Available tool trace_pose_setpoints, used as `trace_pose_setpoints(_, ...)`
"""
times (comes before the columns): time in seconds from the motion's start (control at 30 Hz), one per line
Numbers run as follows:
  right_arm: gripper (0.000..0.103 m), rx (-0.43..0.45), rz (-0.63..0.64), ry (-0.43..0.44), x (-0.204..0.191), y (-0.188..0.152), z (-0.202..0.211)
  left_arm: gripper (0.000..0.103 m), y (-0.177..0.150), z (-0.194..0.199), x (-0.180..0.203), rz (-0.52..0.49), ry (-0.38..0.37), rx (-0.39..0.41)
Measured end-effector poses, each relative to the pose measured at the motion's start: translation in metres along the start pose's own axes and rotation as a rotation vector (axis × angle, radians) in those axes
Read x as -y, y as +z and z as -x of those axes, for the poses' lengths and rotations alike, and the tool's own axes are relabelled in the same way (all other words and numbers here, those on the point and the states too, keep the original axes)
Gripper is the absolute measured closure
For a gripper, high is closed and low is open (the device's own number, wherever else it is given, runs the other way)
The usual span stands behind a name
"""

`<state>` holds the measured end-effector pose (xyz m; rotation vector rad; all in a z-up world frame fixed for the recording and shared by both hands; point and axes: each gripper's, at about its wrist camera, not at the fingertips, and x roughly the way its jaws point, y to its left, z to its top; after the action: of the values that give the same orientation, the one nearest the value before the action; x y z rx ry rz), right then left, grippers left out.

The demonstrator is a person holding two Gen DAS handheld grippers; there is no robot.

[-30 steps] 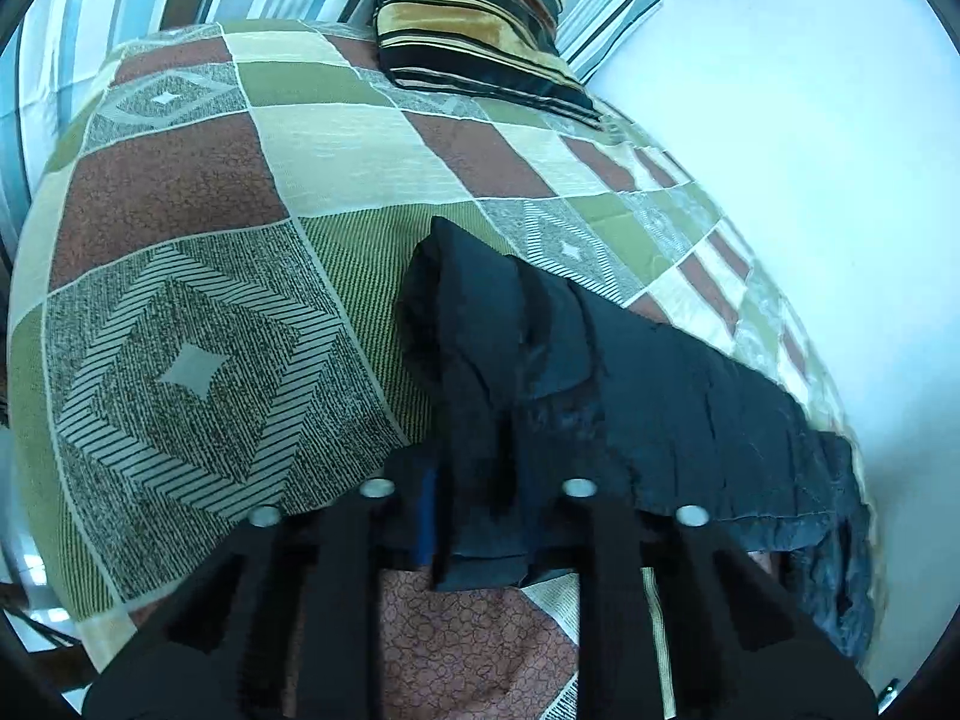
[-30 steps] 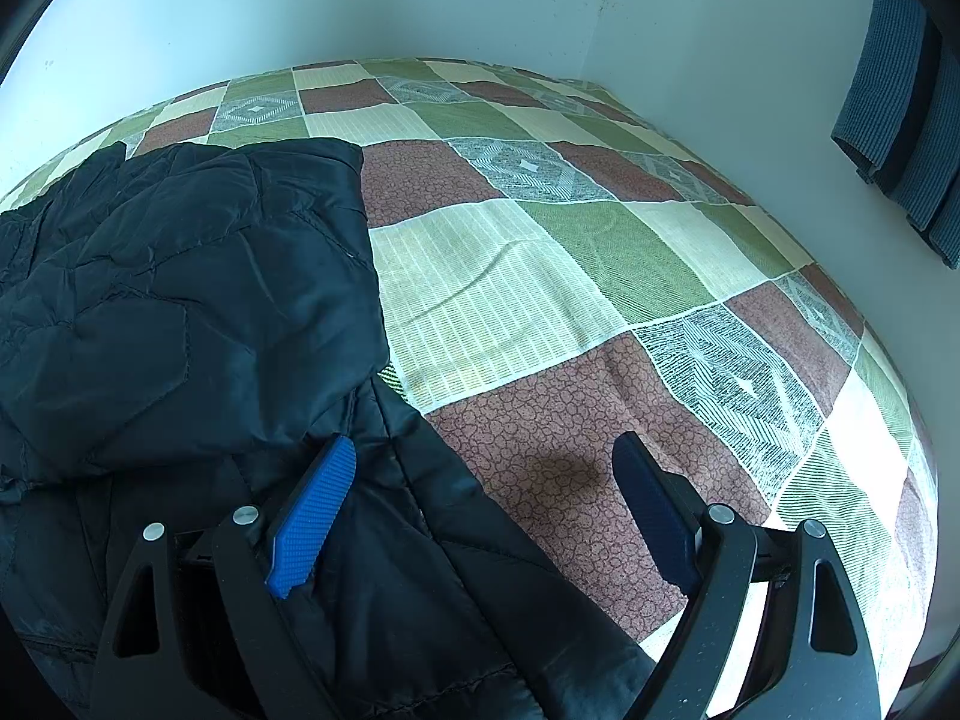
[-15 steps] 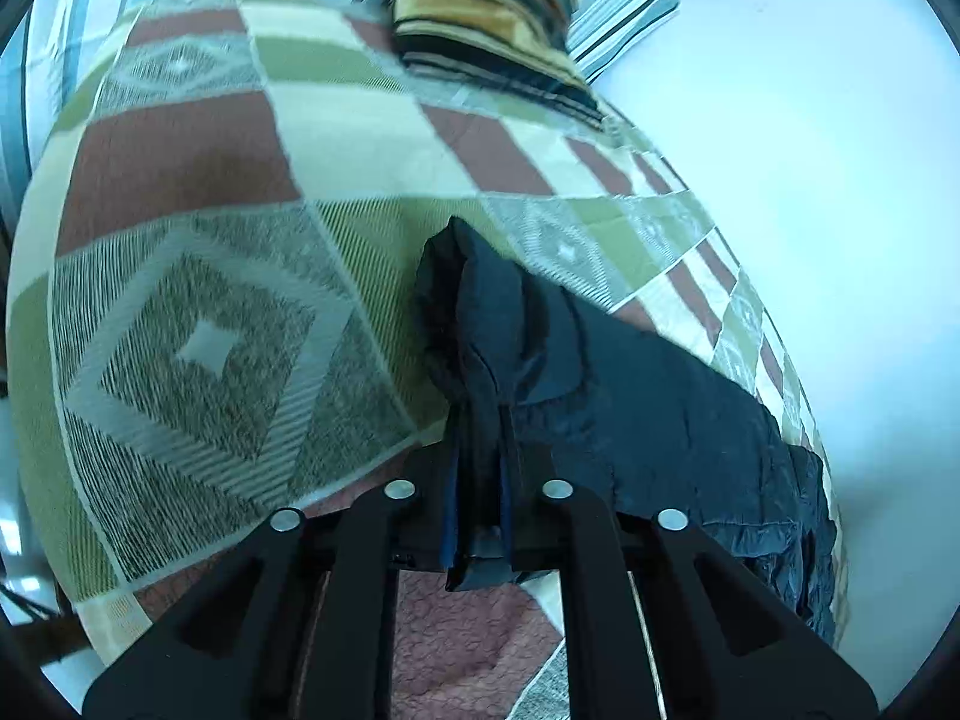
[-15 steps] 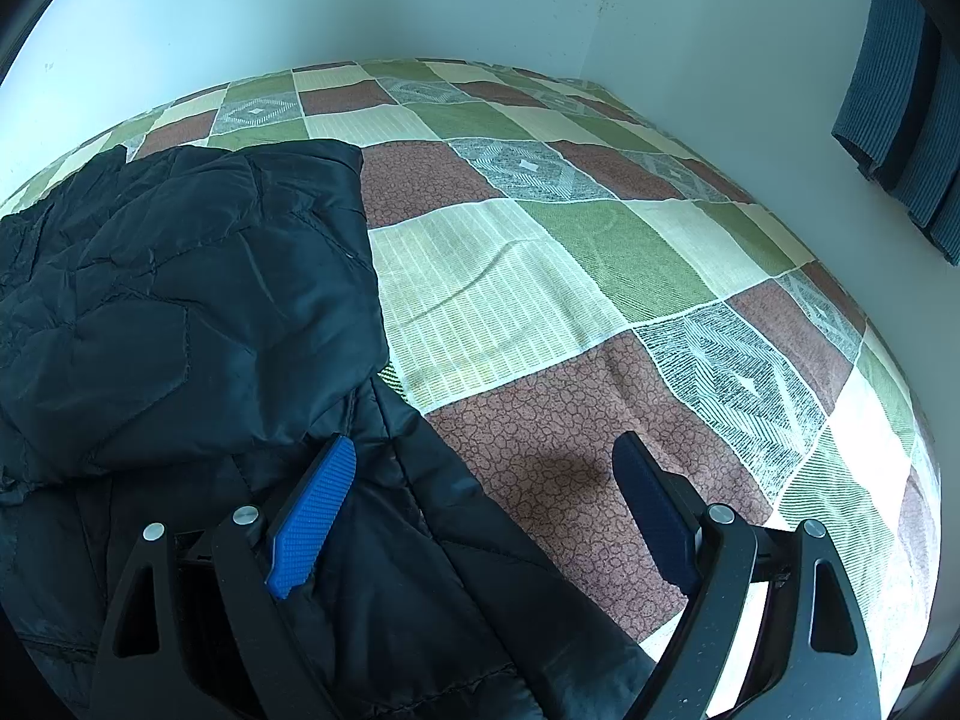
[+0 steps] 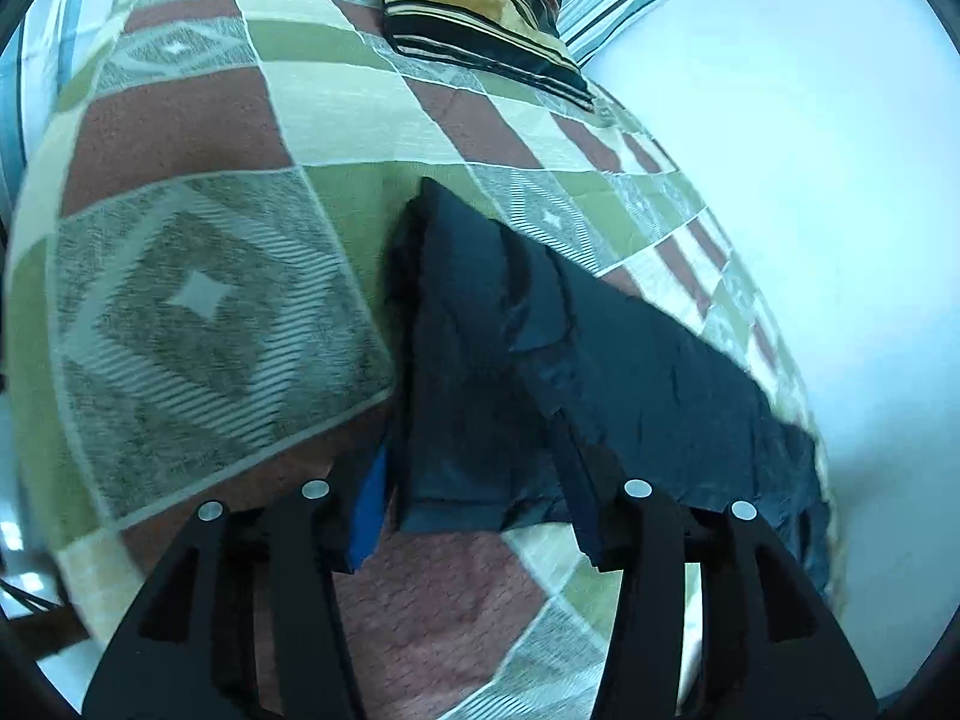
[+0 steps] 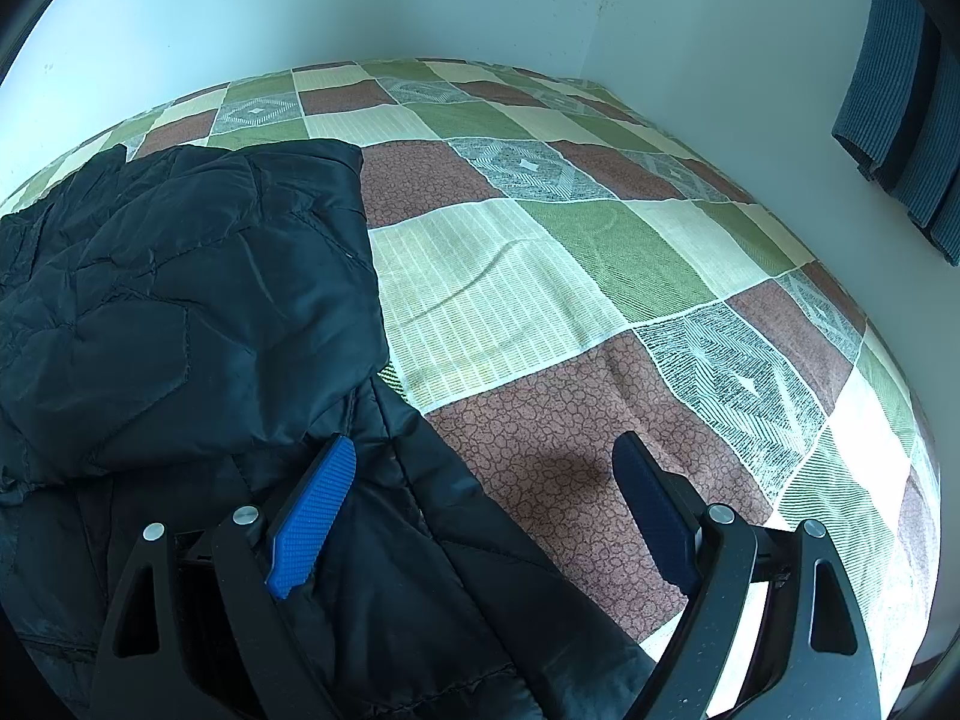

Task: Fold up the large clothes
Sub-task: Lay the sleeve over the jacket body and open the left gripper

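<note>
A black quilted jacket [image 5: 606, 372] lies on a patchwork bed cover [image 5: 198, 312]. In the left wrist view its folded sleeve end [image 5: 468, 420] lies between the spread fingers of my left gripper [image 5: 474, 516], which is open with the cloth loose between the pads. In the right wrist view the jacket [image 6: 180, 312] covers the left part of the bed. My right gripper [image 6: 486, 510] is open and empty, its left pad over the jacket's lower part, its right pad over the bare cover [image 6: 576, 312].
A striped yellow and black pillow [image 5: 480, 6] lies at the bed's head against striped bedding. White walls border the bed [image 6: 420, 6]. A dark blue cloth [image 6: 900, 84] hangs on the wall at right.
My left gripper closed on the sleeve half a second ago and has now opened wide, releasing it. The right gripper has not moved.
</note>
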<state>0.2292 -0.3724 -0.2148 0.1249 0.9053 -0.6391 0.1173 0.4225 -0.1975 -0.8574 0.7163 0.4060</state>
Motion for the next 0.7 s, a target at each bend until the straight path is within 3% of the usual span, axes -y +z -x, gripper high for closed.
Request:
trace_pose_setpoints(0.07, 0.017, 0.000, 0.000, 0.000, 0.000, 0.000, 0.000, 0.056, 0.002, -0.004, 0.000, 0.013, -0.009, 0.010)
trace_pose_setpoints(0.13, 0.017, 0.000, 0.000, 0.000, 0.000, 0.000, 0.000, 0.073, 0.005, -0.009, -0.002, 0.016, 0.001, 0.014)
trace_pose_setpoints(0.23, 0.017, 0.000, 0.000, 0.000, 0.000, 0.000, 0.000, 0.088, 0.008, -0.012, -0.005, 0.023, 0.012, 0.011)
trace_pose_setpoints(0.47, 0.017, 0.000, 0.000, 0.001, 0.000, 0.000, 0.000, 0.095, 0.010, 0.006, 0.031, -0.078, 0.041, 0.049)
trace_pose_setpoints(0.7, 0.017, -0.001, -0.006, 0.007, 0.002, 0.000, 0.000, 0.096, 0.005, 0.040, 0.130, -0.239, -0.103, 0.111)
